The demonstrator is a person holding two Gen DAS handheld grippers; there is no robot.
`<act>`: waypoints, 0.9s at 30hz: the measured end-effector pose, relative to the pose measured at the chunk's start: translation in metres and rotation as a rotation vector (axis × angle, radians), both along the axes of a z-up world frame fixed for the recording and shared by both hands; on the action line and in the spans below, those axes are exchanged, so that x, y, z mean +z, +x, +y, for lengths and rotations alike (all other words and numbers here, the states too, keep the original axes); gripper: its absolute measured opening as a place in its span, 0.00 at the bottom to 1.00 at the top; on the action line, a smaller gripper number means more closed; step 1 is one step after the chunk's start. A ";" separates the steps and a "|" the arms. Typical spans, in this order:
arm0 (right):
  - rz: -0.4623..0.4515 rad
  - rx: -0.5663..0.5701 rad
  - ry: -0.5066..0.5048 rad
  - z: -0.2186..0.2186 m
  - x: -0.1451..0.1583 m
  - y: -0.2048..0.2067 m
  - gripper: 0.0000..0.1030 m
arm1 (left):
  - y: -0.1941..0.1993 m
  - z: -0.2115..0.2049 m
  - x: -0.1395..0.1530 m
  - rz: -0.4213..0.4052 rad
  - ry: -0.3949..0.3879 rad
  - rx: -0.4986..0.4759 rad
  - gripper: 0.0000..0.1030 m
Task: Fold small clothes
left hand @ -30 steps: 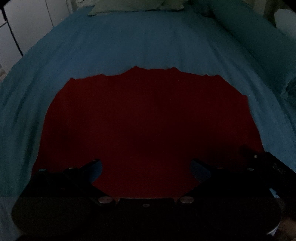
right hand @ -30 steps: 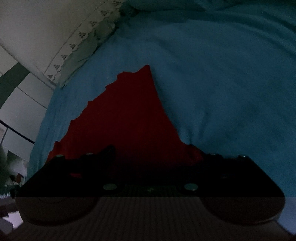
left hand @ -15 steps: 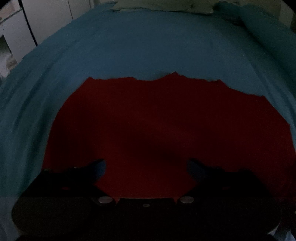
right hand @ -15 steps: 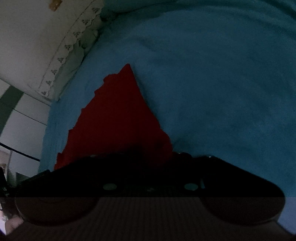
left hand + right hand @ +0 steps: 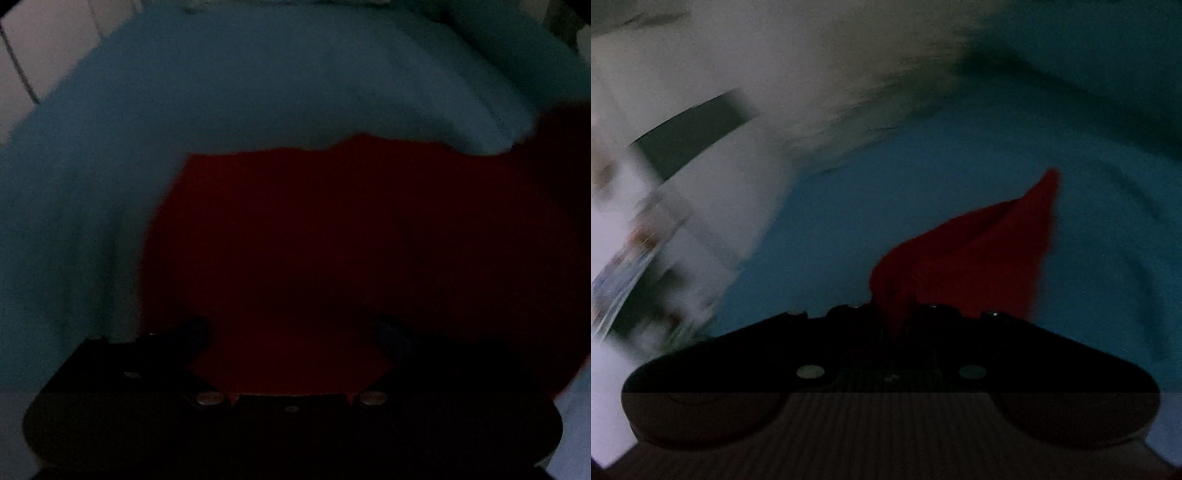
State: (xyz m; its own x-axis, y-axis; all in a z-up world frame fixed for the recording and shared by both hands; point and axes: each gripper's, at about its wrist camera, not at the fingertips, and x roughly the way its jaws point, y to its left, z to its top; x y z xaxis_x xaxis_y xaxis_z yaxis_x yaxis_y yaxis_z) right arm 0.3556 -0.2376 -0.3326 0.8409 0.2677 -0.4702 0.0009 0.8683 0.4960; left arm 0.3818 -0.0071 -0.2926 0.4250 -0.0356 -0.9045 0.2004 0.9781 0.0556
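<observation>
Right gripper (image 5: 892, 314) sits at the bottom centre of its own view, and its jaws have just been closing; now they pinch a bunched corner of the red garment (image 5: 975, 258). From the pinch the cloth rises toward the upper right of the frame and ends in a pointed tip, with a soft fold running along it. Behind it lies the blue bedspread (image 5: 831, 221), and the upper left of this view is very blurred, pale and hard to read.

Left gripper (image 5: 291, 328) is at the lower centre of its view with both jaws spread wide apart and nothing pressed between them. The red garment (image 5: 332, 240) lies flat on the blue bedspread (image 5: 92, 184) and fills the middle and right of the frame. Its far edge is uneven, and at the upper right the cloth lifts out of the frame. Both pictures are dark.
</observation>
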 end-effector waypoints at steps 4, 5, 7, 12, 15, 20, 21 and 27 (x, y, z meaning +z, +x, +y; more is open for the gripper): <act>-0.016 0.331 0.006 0.079 -0.013 0.028 0.23 | -0.023 0.077 0.007 -0.004 0.100 0.059 0.94; 0.010 0.393 -0.001 0.095 -0.026 0.033 0.23 | -0.029 0.095 0.003 0.010 0.108 0.076 0.94; 0.092 0.504 -0.079 0.129 -0.063 0.043 0.23 | -0.040 0.123 -0.008 0.039 0.114 0.110 0.94; 0.231 0.573 -0.170 0.161 -0.125 0.039 0.25 | -0.061 0.156 -0.019 0.070 0.073 0.171 0.94; 0.260 0.543 -0.116 0.154 -0.122 0.037 0.63 | -0.063 0.162 -0.012 0.049 0.028 0.175 0.94; 0.159 0.490 -0.190 0.125 -0.081 0.005 0.89 | -0.082 0.164 0.012 0.010 -0.152 0.135 0.94; 0.159 0.463 -0.190 0.115 -0.075 -0.003 0.89 | -0.085 0.161 0.014 0.022 -0.212 0.110 0.94; 0.222 0.313 -0.128 0.057 -0.063 -0.033 0.89 | -0.090 0.128 -0.003 0.084 -0.359 0.033 0.72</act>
State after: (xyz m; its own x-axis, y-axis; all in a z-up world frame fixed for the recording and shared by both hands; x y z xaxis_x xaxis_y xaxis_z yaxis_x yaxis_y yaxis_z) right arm 0.3221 -0.1806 -0.3959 0.6020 0.4220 -0.6779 -0.1782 0.8985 0.4011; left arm 0.2915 0.1206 -0.2958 0.3563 -0.3442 -0.8687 0.1576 0.9385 -0.3072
